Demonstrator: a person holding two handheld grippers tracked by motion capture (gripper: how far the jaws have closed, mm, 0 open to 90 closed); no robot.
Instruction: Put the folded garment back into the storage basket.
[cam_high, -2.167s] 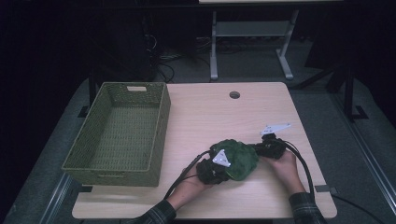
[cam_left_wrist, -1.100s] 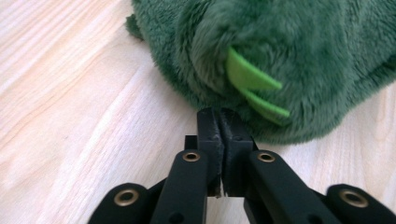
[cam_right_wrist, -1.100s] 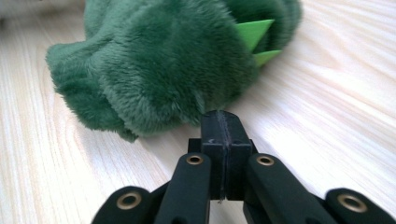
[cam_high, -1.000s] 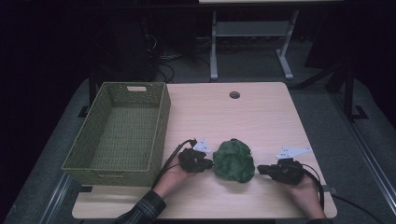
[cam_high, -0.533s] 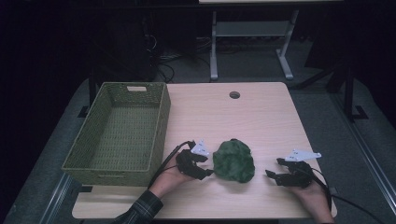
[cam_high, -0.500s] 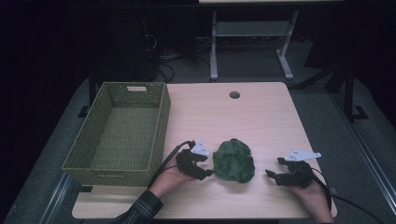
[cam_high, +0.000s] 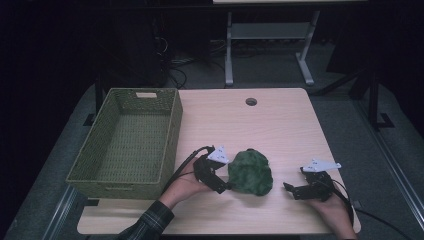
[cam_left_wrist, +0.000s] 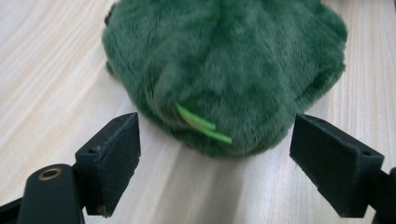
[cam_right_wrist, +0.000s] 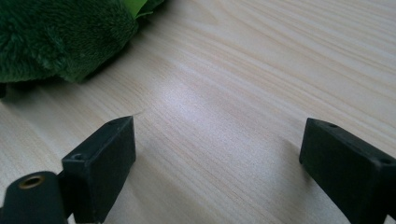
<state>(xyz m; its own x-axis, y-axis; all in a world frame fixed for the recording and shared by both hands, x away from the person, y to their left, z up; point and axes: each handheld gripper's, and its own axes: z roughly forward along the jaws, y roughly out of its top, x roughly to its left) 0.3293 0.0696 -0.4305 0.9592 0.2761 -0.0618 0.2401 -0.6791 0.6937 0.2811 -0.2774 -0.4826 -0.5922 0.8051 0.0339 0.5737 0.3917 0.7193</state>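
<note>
A dark green plush toy (cam_high: 250, 172) lies on the wooden table (cam_high: 250, 125) near its front edge. My left gripper (cam_high: 223, 186) rests just left of the toy, jaws spread wide after opening over the last moments, nothing pressed between them. In the left gripper view the green plush toy (cam_left_wrist: 224, 70) sits just beyond the open left gripper (cam_left_wrist: 215, 163), with a light green tag (cam_left_wrist: 198, 122) at its edge. My right gripper (cam_high: 290, 189) lies to the toy's right, apart from it, its jaws likewise just opened over bare wood. The right gripper (cam_right_wrist: 215, 163) sees the toy (cam_right_wrist: 60, 32) at top left.
A green woven basket (cam_high: 125, 142) stands at the left side of the table, with nothing visible inside. A round cable hole (cam_high: 251, 101) sits near the table's far edge. A metal stand (cam_high: 270, 45) rises on the floor behind the table.
Both grippers have gone from nearly shut to wide open. Earlier still they were together on the toy, then drew apart to either side. The toy lies still.
</note>
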